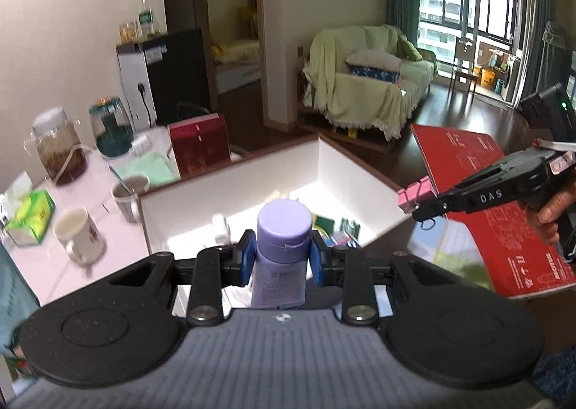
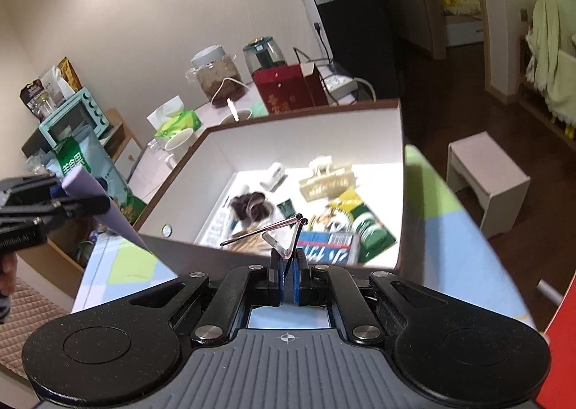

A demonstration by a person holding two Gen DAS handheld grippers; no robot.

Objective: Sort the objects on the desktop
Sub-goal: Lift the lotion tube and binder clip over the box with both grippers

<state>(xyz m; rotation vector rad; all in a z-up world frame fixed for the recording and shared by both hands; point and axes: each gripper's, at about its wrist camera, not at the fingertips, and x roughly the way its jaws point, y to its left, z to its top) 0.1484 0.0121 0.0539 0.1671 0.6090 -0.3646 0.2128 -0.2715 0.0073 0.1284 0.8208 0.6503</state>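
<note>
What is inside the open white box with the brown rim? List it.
Inside the white box: a dark brown hair scrunchie, a small white bottle, a beige binder clip, green packets and a blue-and-white pack. The box's near wall and the right gripper hide the front items.

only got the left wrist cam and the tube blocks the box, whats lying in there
Observer: In the right wrist view, a dark hair tie lies near the left wall of the box, with green packets to its right.
Operator: how closed are the right fingers
Observer: The right gripper has its pads almost together on the binder clip, and the clip's wire handles stick out over the box.
Operator: where does the tube's bottom end point
Observer: The tube in the left gripper tapers to a thin tail aimed at the box's near left corner.
</note>
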